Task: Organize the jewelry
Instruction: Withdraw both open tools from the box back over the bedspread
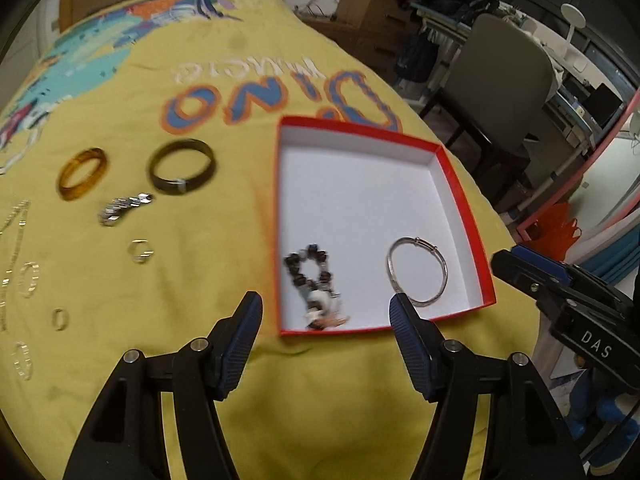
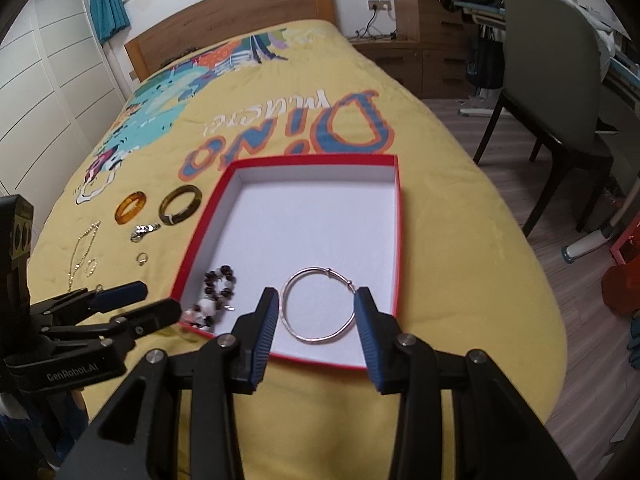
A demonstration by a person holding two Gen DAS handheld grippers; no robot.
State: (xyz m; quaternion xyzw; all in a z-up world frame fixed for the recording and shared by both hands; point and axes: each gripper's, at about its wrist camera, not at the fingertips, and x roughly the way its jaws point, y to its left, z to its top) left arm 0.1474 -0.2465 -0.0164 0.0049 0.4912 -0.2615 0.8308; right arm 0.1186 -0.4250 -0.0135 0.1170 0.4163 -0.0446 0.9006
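A red box with a white inside [image 1: 464, 216] [image 2: 312, 160] lies on the yellow bedspread. In it are a dark beaded bracelet [image 1: 310, 276] [image 2: 218, 284] at the near left and a thin silver bangle [image 1: 416, 239] [image 2: 329, 270] at the near right. My left gripper [image 1: 326, 308] hangs open above the box's near edge, over the beads, holding nothing. My right gripper [image 2: 317, 300] is open too, raised above the silver bangle and empty. Left of the box lie an amber bangle [image 1: 100, 160] [image 2: 120, 214], a dark bangle [image 1: 182, 186] [image 2: 172, 218], a silver clustered piece [image 1: 124, 208] [image 2: 144, 232] and small rings [image 1: 140, 250] [image 2: 142, 258].
A thin chain [image 1: 12, 232] [image 2: 86, 240] and more small rings lie at the bedspread's left side. The wooden headboard [image 2: 224, 12] is at the far end. A grey chair [image 2: 552, 80] and a desk stand on the wooden floor right of the bed.
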